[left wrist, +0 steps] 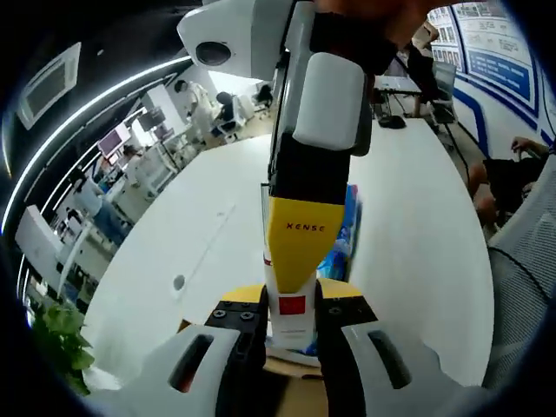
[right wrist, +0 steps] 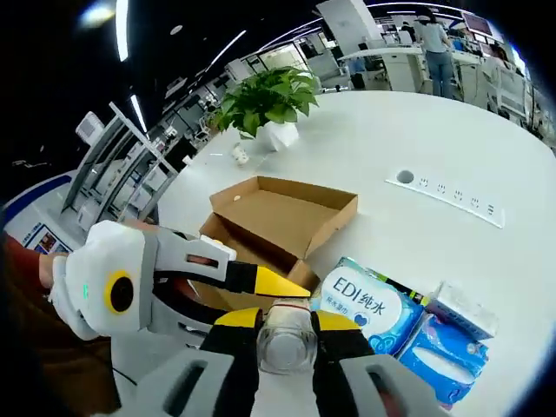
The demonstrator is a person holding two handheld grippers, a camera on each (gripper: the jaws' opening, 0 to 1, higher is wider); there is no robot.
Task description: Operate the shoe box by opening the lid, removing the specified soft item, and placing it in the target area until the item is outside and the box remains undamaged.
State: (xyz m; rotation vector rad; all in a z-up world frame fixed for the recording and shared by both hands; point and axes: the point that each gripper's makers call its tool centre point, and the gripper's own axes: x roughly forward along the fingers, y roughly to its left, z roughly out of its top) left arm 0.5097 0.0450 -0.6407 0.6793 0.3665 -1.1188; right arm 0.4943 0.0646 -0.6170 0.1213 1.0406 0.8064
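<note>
- Shoe box [right wrist: 282,217] sits open on the white table [right wrist: 417,139].
- My right gripper [right wrist: 287,334] clamps a clear bottle [right wrist: 287,343].
- My left gripper [left wrist: 291,326] pinches a white carton [left wrist: 289,308].
- Tissue packs [right wrist: 365,300] lie beside the box.

Your round table [right wrist: 452,139] is plain white, with a grey socket strip [right wrist: 447,195] dotted by dark holes. The open cardboard shoe box [right wrist: 278,217] is tan brown inside and out. Beside it, the soft wipes pack [right wrist: 369,304] is white with blue lettering and light blue edges, next to a paler blue-and-white tissue pack [right wrist: 447,347]. Your left gripper [right wrist: 261,280] shows a white body, black arms, yellow tips and a yellow ring. The leafy plant [right wrist: 265,100] is bright green in a white pot. In the left gripper view, your right gripper [left wrist: 300,234] is black and yellow with a red square.
</note>
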